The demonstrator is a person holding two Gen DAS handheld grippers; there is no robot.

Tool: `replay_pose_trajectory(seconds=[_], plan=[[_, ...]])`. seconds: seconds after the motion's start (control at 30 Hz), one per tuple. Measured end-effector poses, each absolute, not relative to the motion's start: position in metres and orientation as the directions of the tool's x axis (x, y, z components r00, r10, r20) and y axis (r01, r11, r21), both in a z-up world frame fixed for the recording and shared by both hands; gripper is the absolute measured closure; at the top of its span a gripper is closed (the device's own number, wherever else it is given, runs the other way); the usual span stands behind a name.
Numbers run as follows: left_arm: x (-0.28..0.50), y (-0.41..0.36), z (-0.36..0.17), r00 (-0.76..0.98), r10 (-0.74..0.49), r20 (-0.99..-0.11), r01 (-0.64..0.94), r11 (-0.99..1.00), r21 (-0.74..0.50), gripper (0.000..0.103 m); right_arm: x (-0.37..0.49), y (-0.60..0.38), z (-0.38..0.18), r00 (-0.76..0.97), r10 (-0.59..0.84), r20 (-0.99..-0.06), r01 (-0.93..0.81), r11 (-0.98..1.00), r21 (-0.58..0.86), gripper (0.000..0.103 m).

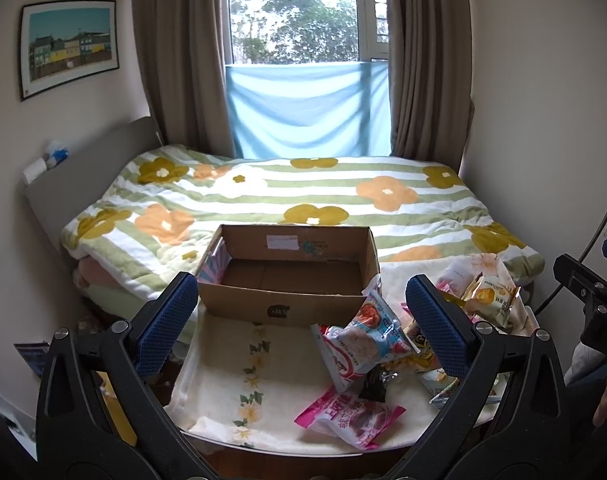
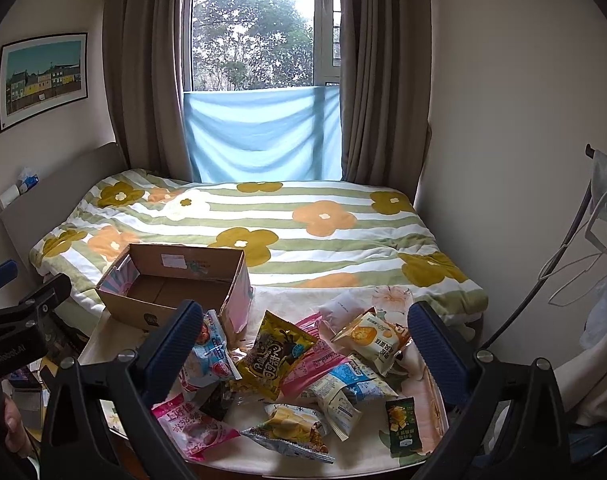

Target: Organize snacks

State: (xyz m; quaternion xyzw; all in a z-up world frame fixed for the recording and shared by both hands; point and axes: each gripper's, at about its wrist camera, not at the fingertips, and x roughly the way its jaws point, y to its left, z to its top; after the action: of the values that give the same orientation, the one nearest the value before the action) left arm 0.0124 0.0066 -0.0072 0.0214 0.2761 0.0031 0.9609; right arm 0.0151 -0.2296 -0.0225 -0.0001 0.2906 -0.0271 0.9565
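An open, empty cardboard box (image 1: 287,304) stands at the far edge of a small cloth-covered table (image 1: 239,360); it also shows in the right wrist view (image 2: 143,312). A pile of snack packets lies to its right: a light blue packet (image 1: 367,340), a pink packet (image 1: 351,420), a yellow packet (image 2: 279,354), an orange-and-white packet (image 2: 379,338) and a small green packet (image 2: 401,426). My left gripper (image 1: 303,320) is open and empty, held above the table near the box. My right gripper (image 2: 303,350) is open and empty above the pile.
A bed with a flowered green-striped blanket (image 1: 303,196) lies behind the table. A headboard shelf (image 1: 71,176) is at left, a curtained window (image 1: 299,20) beyond. Hangers and a cable (image 2: 583,264) hang at right.
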Motion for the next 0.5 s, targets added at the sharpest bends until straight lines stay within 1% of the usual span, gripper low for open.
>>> replay_pose_trajectory(seconds=[0.5], plan=[[0.0153,0.0054,-0.0097,0.845,0.008,-0.535,0.02,0.999,0.047,0.0,0.0176,-0.2329,-0.0237,0.827,-0.058,-0.559,0.063,0.998,-0.011,0.001]])
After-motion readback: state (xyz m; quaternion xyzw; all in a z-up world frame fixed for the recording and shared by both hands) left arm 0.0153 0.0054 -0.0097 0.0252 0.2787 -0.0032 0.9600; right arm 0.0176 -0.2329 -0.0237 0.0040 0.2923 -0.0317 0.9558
